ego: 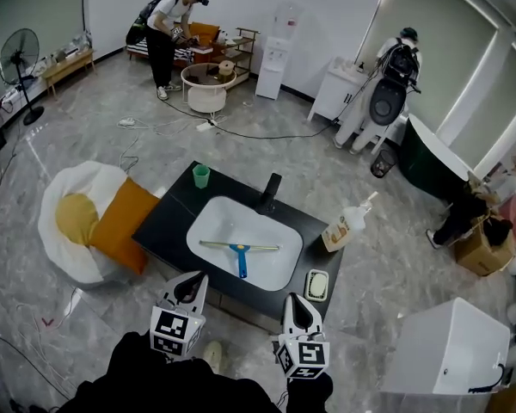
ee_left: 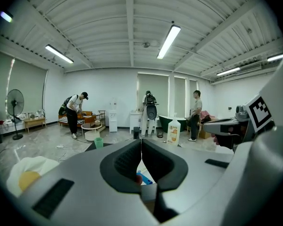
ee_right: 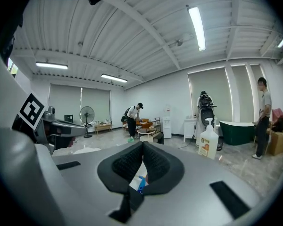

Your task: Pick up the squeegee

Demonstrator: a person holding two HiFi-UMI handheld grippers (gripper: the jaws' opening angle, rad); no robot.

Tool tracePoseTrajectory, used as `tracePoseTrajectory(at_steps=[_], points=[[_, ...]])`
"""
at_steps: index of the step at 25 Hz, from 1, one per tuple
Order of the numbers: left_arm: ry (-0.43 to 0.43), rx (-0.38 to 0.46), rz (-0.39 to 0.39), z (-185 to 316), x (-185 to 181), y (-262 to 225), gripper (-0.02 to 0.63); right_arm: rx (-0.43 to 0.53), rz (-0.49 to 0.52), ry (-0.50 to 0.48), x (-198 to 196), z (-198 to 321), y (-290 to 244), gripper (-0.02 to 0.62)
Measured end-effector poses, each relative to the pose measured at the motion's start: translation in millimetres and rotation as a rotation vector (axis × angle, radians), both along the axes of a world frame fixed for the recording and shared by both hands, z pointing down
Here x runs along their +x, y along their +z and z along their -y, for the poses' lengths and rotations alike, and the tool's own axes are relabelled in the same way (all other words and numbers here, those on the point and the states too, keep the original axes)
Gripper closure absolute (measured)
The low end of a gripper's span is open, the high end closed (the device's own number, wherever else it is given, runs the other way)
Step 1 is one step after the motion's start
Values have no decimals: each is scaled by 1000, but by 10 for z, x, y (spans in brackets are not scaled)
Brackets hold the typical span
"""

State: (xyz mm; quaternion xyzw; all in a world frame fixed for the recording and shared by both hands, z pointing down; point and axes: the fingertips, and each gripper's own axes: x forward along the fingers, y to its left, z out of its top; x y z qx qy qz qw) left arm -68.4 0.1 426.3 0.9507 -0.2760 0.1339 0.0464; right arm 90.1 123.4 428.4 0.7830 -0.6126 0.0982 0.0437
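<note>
Inside the white sink (ego: 241, 224) of the black counter (ego: 168, 224), the squeegee (ego: 239, 252) lay flat, its long blade across the basin and its blue handle pointing toward the person. A green cup (ego: 201, 175) stood at the counter's back left corner, a black tap (ego: 270, 191) behind the basin, a soap bottle (ego: 344, 225) at the right corner and a small dish (ego: 316, 284) near the front right. The left gripper (ego: 189, 284) and right gripper (ego: 300, 306) hung side by side just short of the counter's front edge, apart from the squeegee. Each claw was closed, pads pressed together with nothing between them.
</note>
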Motion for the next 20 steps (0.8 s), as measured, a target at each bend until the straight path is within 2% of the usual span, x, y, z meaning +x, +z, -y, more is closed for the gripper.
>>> tracePoseTrajectory(at_steps=[8,20], points=[[-23,-30,-17,571,92,90,581,-40,9,-28,127,656,89,578],[-144,-70,17,1277,203,405,581,-108,56,-164,327,1613,514,578]])
